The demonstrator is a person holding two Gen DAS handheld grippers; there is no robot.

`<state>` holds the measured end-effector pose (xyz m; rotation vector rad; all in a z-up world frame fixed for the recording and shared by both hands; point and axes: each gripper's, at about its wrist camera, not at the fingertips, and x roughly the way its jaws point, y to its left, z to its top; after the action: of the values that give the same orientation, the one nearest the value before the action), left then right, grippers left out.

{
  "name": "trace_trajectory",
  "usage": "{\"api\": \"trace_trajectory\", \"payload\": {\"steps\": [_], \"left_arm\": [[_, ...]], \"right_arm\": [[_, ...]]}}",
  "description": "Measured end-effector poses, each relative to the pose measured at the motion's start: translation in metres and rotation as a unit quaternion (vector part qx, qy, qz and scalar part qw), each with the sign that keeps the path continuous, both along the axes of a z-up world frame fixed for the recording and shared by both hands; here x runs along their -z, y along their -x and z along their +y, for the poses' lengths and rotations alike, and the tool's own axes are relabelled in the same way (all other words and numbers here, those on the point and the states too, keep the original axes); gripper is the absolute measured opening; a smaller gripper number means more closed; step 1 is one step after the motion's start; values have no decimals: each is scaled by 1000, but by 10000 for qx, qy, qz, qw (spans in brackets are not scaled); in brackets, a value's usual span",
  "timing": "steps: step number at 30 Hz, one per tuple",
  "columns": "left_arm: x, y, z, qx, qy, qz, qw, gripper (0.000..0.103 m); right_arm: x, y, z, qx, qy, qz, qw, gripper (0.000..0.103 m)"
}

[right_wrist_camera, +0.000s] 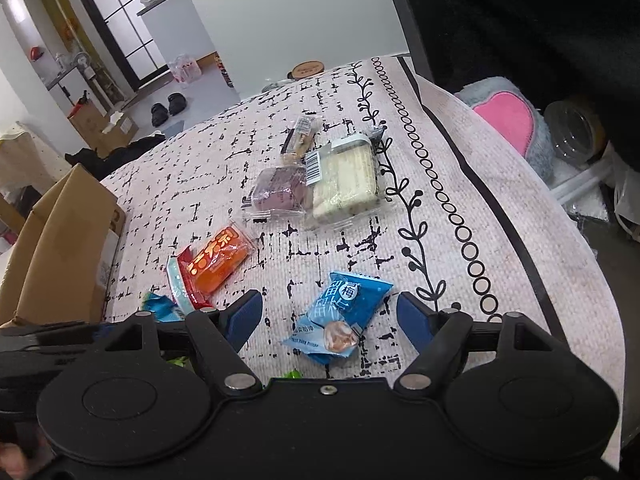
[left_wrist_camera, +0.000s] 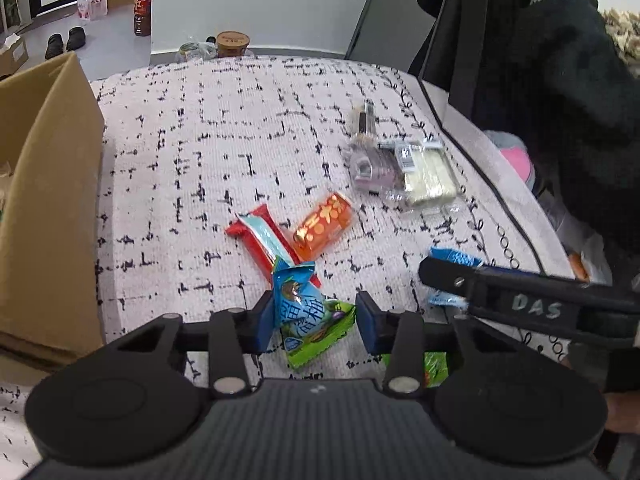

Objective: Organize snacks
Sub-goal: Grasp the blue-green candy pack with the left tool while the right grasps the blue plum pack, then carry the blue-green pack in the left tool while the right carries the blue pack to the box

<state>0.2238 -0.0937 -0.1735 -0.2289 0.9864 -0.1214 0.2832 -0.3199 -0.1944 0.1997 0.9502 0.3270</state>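
Snack packets lie on a patterned white cloth (left_wrist_camera: pixel 224 128). My left gripper (left_wrist_camera: pixel 316 312) is open around a blue-and-green packet (left_wrist_camera: pixel 308 316) that rests on the cloth. My right gripper (right_wrist_camera: pixel 330 316) is open around a light blue packet (right_wrist_camera: pixel 340 316); its arm (left_wrist_camera: pixel 520 292) shows at the right of the left wrist view. A red-and-white bar (left_wrist_camera: pixel 264 240) and an orange packet (left_wrist_camera: pixel 324 226) lie beyond; they also show in the right wrist view, the bar (right_wrist_camera: pixel 180 284) and the orange packet (right_wrist_camera: pixel 218 260). A purple packet (right_wrist_camera: pixel 276 194) and a pale clear-wrapped cake (right_wrist_camera: pixel 344 182) lie farther back.
An open cardboard box (left_wrist_camera: pixel 52 200) stands at the cloth's left edge and shows in the right wrist view (right_wrist_camera: pixel 64 240). A small thin wrapped snack (right_wrist_camera: pixel 300 136) lies at the back. A grey plush with a pink heart (right_wrist_camera: pixel 508 120) and a clear jar (right_wrist_camera: pixel 572 136) sit off the right edge.
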Motion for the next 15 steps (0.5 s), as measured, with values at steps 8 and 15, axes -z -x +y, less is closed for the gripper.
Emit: {"api": "trace_trajectory", "payload": {"steps": [8, 15], "left_arm": [[-12, -3, 14, -116, 40, -129, 9998, 42], [-27, 3, 25, -158, 72, -292, 9994, 42]], "right_arm": [[6, -4, 14, 125, 484, -81, 9987, 29], [-11, -1, 6, 251, 306, -260, 9989, 27]]}}
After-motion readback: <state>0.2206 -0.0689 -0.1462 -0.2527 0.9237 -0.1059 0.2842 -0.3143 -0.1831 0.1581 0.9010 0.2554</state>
